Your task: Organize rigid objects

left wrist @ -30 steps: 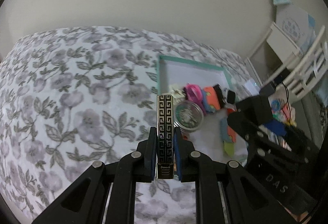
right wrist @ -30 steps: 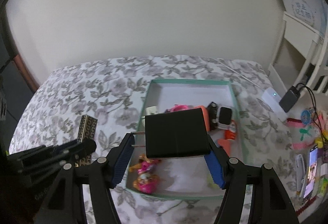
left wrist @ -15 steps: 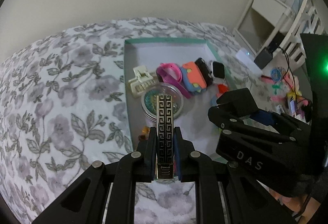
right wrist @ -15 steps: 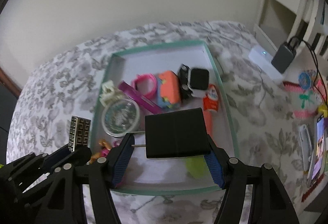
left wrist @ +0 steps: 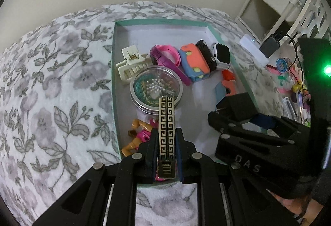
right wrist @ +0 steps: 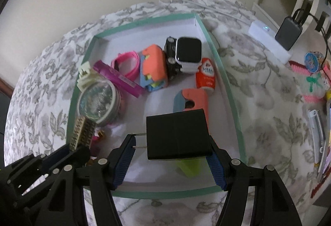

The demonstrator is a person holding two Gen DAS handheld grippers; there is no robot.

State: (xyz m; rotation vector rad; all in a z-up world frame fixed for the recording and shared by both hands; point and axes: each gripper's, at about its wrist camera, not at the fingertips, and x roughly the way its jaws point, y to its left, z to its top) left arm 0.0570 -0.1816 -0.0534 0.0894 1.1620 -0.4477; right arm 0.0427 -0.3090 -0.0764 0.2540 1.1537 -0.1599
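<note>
Floral bedspread (left wrist: 51,102) under everything, teal-rimmed tray (left wrist: 113,73) lying on it. Inside tray: round clear-lid tin (left wrist: 156,89) near left wall, cream hair claw (left wrist: 132,62) beside it, pink band (left wrist: 165,56), orange-blue toy (left wrist: 194,62), white smartwatch (left wrist: 222,55), orange sachet (right wrist: 205,74), doll figure (left wrist: 137,135) at near left corner. Right gripper (right wrist: 171,155) over tray's near right part, jaws fairly wide, clamped on black plug adapter (right wrist: 176,135), prongs pointing left. Left gripper (left wrist: 166,151) over tray's near left part, jaws narrow, pinching gold-black key-pattern bar (left wrist: 166,124), tip overlapping tin's edge in left wrist view.
</note>
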